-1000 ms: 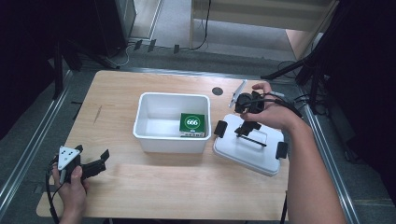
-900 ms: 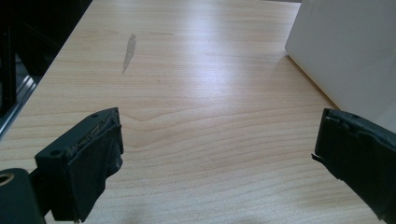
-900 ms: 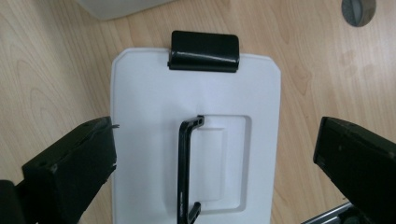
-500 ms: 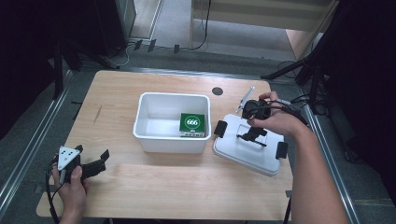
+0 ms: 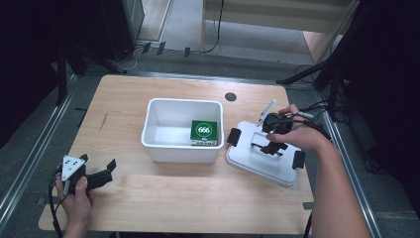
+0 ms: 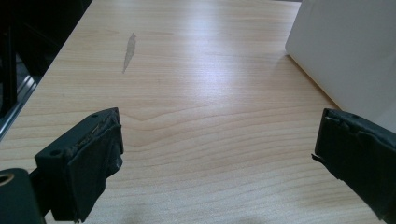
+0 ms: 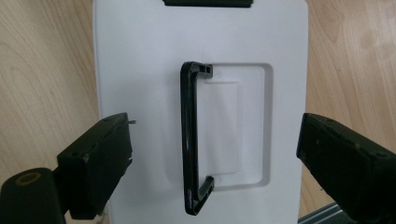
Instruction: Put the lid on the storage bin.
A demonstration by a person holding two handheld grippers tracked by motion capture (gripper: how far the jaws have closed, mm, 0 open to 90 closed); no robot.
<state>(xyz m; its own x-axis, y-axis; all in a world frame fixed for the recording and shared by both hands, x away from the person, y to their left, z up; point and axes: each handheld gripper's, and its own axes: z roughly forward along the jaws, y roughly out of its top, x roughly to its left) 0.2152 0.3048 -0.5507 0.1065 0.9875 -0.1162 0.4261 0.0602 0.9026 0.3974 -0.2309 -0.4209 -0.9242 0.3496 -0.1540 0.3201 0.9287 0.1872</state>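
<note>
The wooden surface carries an open white bin near its middle, with a green box marked 666 inside against the bin's right wall. Just beside the bin, toward the right edge of the surface, lies the white lid, flat, its black handle standing up from a recess and black clips at its ends. Since a second ago the right tongs have come down from above the far right part of the surface to hang over the lid, and their jaws have just been closing a little; they stand apart on either side of the handle without touching it. That suggests a grasp of the handle is next. The left tongs rest apart and empty near the surface's near left corner.
</note>
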